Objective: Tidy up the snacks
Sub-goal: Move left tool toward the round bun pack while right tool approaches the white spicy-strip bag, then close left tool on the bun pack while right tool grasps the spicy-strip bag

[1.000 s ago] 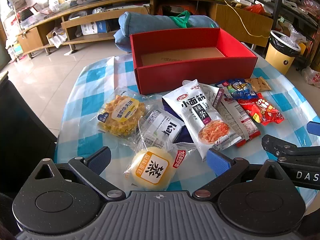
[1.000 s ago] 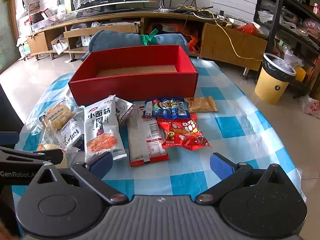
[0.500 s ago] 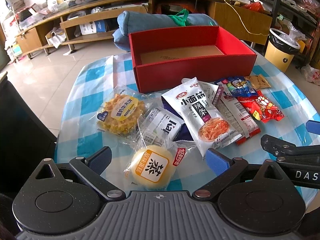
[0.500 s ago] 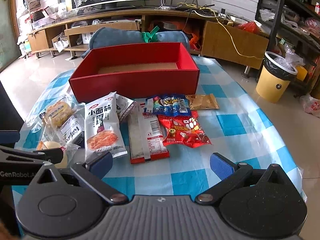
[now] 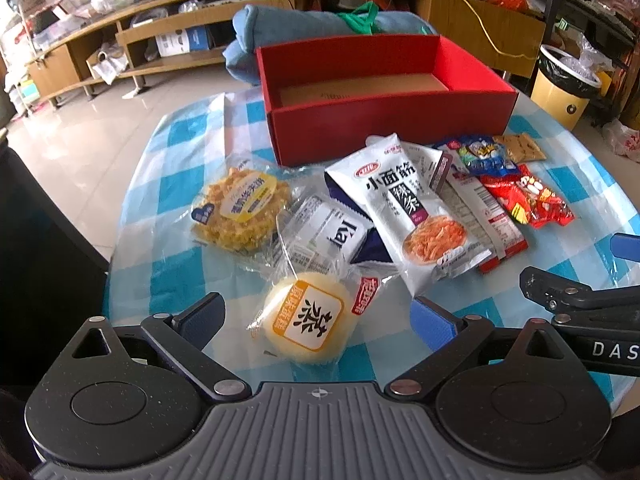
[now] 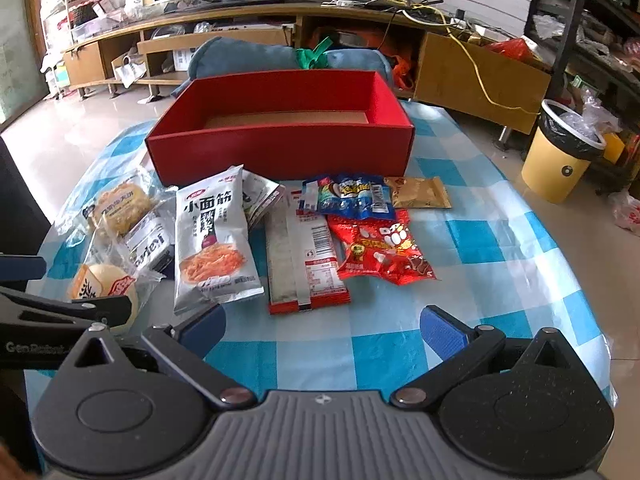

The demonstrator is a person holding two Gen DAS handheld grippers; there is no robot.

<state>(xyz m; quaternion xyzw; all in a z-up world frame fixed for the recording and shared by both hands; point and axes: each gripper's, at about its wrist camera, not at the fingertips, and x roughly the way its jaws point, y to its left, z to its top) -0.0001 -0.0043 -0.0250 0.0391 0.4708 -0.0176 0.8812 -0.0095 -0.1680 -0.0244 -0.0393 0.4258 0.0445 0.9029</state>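
Checked tablecloth (image 6: 480, 240), red box (image 6: 280, 152), white packet (image 6: 212, 240) — "小面筋", left claw (image 5: 316, 320), right claw (image 6: 322, 328) — both spread, holding nothing.

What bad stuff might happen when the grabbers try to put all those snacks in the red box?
The round yellow bun between the open left gripper fingers looks soft, so a hard squeeze might squash it. The white noodle-snack bag overlaps other packets, so lifting it may drag neighbours along. The red candy bag lies flat and crinkly, so the right gripper might slip.
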